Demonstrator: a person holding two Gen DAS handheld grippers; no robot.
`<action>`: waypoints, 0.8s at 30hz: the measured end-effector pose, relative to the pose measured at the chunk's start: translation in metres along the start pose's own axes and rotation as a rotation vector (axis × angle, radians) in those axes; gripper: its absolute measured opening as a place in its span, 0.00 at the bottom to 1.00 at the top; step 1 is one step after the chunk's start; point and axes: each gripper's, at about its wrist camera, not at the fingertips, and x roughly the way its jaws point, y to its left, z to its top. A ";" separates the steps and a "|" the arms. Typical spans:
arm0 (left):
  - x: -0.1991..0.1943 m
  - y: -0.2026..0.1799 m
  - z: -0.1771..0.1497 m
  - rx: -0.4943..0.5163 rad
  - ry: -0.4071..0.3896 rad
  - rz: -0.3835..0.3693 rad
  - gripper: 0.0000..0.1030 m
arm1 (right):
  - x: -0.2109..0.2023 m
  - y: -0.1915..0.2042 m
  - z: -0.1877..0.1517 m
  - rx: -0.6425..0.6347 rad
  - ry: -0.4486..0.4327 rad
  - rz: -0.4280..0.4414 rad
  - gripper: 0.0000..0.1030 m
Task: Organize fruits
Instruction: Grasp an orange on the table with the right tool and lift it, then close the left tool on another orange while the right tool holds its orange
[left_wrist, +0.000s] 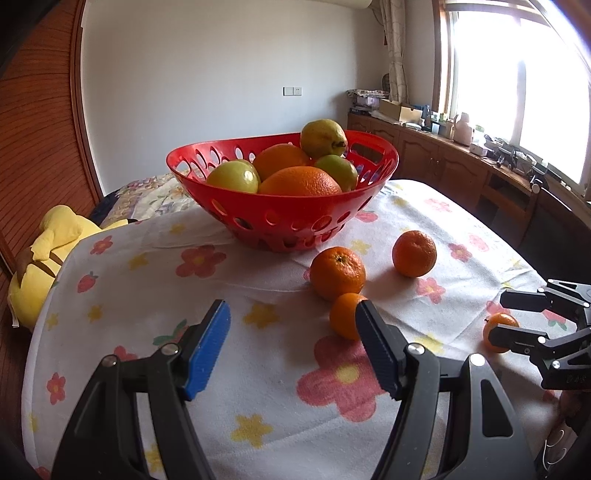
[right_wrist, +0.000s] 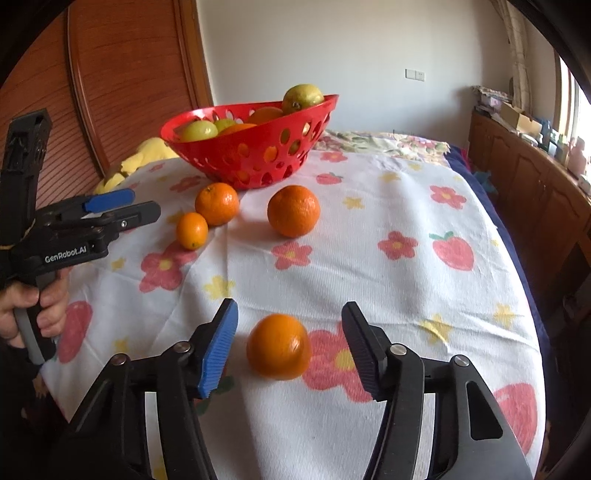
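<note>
Now, in your left view, your left tongs stand released; the smallest orange sits at one o'clock. In your right view, your right tongs straddle an orange on the table, pads not touching; basket at twelve o'clock.

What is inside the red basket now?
The red basket holds two oranges and three yellow-green fruits, heaped above the rim. Anything under this pile is covered.

Table: my floral cloth covers it.
On cloth: red basket, four oranges loose.
</note>
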 end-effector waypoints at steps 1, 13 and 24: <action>0.001 0.000 0.000 -0.001 0.003 -0.003 0.68 | 0.000 0.000 -0.001 -0.001 0.004 0.000 0.56; 0.003 0.002 0.000 -0.007 0.013 -0.015 0.68 | 0.009 0.004 -0.004 -0.044 0.067 0.038 0.34; 0.004 -0.009 0.008 0.018 0.037 -0.049 0.68 | 0.014 0.005 0.004 -0.033 0.038 0.030 0.34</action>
